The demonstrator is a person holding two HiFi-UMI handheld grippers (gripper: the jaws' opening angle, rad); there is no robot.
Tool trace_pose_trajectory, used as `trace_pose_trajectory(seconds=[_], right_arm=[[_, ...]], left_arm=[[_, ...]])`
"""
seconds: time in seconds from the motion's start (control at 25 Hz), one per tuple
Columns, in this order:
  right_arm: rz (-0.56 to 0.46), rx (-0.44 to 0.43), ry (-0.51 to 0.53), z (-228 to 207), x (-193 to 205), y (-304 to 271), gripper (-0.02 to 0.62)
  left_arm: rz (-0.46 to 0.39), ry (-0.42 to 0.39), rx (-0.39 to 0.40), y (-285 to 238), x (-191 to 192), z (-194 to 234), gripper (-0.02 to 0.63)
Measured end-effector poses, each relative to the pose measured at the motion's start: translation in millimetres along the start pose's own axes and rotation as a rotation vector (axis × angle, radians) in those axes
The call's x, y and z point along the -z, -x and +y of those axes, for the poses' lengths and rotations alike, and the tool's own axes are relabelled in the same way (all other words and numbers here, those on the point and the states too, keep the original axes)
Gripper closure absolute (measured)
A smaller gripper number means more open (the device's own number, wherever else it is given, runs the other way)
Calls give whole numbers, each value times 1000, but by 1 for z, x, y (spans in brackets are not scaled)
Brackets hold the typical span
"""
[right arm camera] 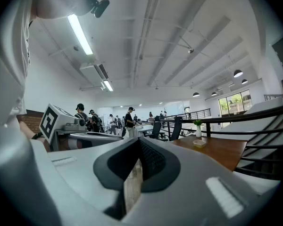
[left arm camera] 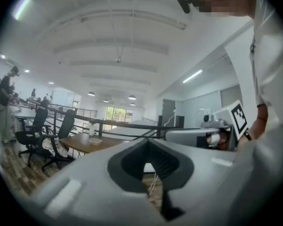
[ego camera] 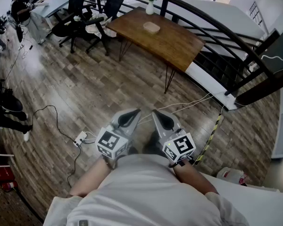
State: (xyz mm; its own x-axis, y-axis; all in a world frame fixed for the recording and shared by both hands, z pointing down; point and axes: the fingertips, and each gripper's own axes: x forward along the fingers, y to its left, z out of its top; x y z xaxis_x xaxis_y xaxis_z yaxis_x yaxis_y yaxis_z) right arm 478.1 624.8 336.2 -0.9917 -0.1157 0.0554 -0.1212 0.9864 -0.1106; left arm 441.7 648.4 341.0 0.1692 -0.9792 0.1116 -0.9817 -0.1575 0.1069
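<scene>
Power strip (ego camera: pixel 79 139), white, on the wood floor (ego camera: pixel 85 88): its long axis runs from lower left to upper right in the head view, with the upper end toward the left gripper (ego camera: pixel 131 113). The strip lies below and to the left of that gripper, near it but apart and untouched. A black cable (ego camera: pixel 52 114) leaves the strip and loops away to the left.

Left gripper: jaws pressed together at the tips, nothing between them. Its own view shows only floor through the slot below the closed tips.

Right gripper (ego camera: pixel 156 113): jaws likewise closed tip to tip and empty. It stands just beside the left gripper, on the side away from the strip.

Both grippers are held close to the person's chest and point forward, toward a wooden table (ego camera: pixel 165 36). A white cable (ego camera: pixel 193 101) runs over the floor from near the right gripper's tips, up and right toward the railing (ego camera: pixel 217 36).

Table: long axis from upper left to lower right in the head view, well apart from both grippers. On it stand a white vase (ego camera: pixel 150 7) holding a green plant, at the far end, and a shallow tray (ego camera: pixel 151 28) near the middle. What the tray holds cannot be told. Black office chairs (ego camera: pixel 78 13) stand at the table's left end.
</scene>
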Motion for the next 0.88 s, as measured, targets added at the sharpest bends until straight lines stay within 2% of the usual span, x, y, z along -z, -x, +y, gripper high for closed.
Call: trace_pose_trajectory(seconds=[0.32,0.52,0.72,0.88], right_arm=[[15,10,-11,-35,-1,-14,589],[-20,7,-7,-71,-4,-21,589],[-24,17,-19,-139,-4,-35,589],[-42,36,-20,-222,-20,-41,589]], left_arm=[[-1,31,-10,-29,1,20,603],[10,37,-16,-64,6,32,603],[24,38,-6,-132,4,47,603],[31,19,2,-205,-7,57,603]])
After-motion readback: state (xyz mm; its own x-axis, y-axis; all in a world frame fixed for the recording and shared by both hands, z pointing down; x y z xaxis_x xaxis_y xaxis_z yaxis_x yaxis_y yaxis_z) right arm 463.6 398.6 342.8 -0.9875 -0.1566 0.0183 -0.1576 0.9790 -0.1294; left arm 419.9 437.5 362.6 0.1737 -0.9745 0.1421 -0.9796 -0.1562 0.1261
